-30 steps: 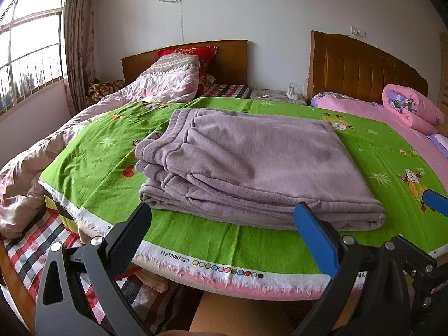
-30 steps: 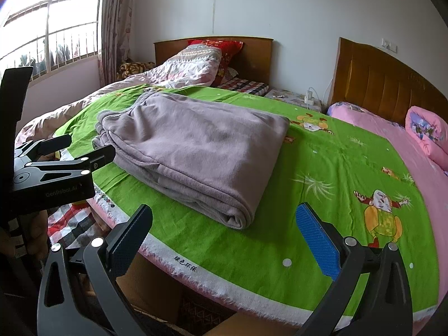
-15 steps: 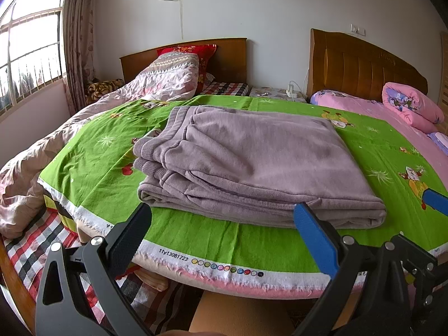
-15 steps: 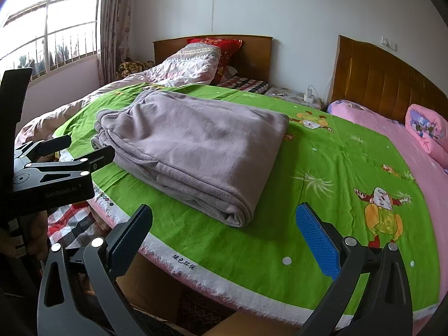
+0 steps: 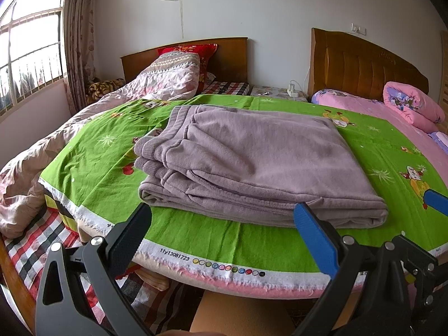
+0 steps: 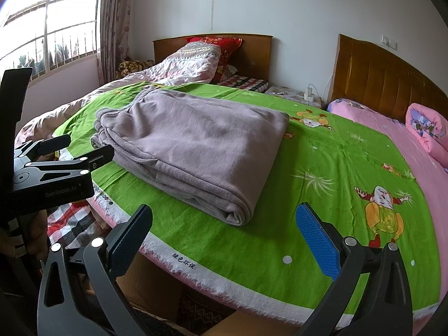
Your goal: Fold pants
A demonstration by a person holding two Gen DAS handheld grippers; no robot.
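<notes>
Two printed marks legible: "11y13081723" on green sheet (image 5: 92, 151) selvedge; "GenRobot.AI" on left gripper (image 6: 64, 165). Folded mauve pants (image 5: 252, 162) lie near sheet's front edge. Left gripper, right gripper (image 6: 224, 232): jaws spread, empty, off the bed edge.

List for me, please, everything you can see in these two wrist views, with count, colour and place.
pants: one, mauve, folded on the green sheet
green sheet: one, cartoon print, spread over the near bed
quilt: one, pale pink, heaped on the far left bed
red pillow: one, against the left headboard
headboards: two, brown wood, by the wall
pink rolled quilt: one, right bed
power strip: one, white, between the beds
window: one, barred, left wall
left gripper: open, before the pants
right gripper: open, holding nothing
</notes>
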